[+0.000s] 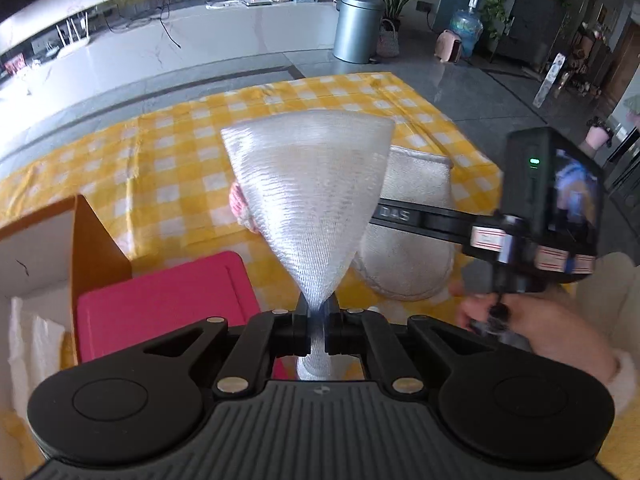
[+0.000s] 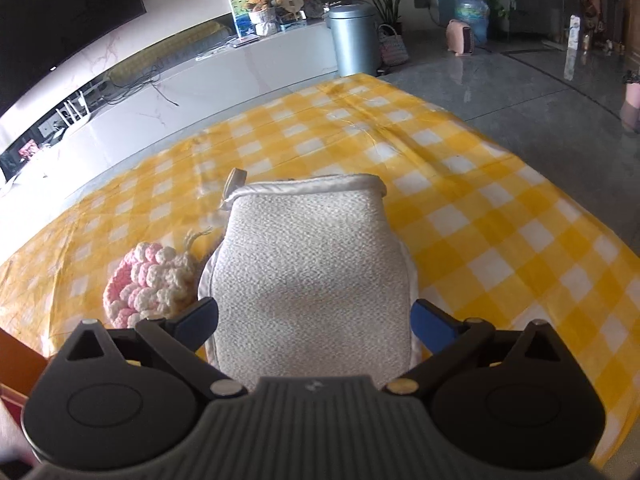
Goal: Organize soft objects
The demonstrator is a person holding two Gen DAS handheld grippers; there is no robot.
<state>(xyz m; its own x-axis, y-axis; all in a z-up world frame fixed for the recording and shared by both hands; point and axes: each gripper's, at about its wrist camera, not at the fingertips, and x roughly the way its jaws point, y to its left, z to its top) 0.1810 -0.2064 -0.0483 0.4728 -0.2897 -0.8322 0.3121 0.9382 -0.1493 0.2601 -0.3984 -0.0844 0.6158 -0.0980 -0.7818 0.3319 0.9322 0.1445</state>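
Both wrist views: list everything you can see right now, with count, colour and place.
mesh cloth: one, translucent white, pinched in the left gripper, fanning up
bath mitt: one, beige-white, flat on the cloth, between the open right jaws
crochet scrubber: one, pink and cream, left of the mitt
tablecloth: one, yellow-white check, covers the table
cardboard box: one, brown, white inside, near left corner
pink lid: one, magenta, beside the box
bin: one, grey, on the floor beyond
left gripper: black, shut on the mesh
right gripper: black, blue pads, open
hand: one, holding the right gripper
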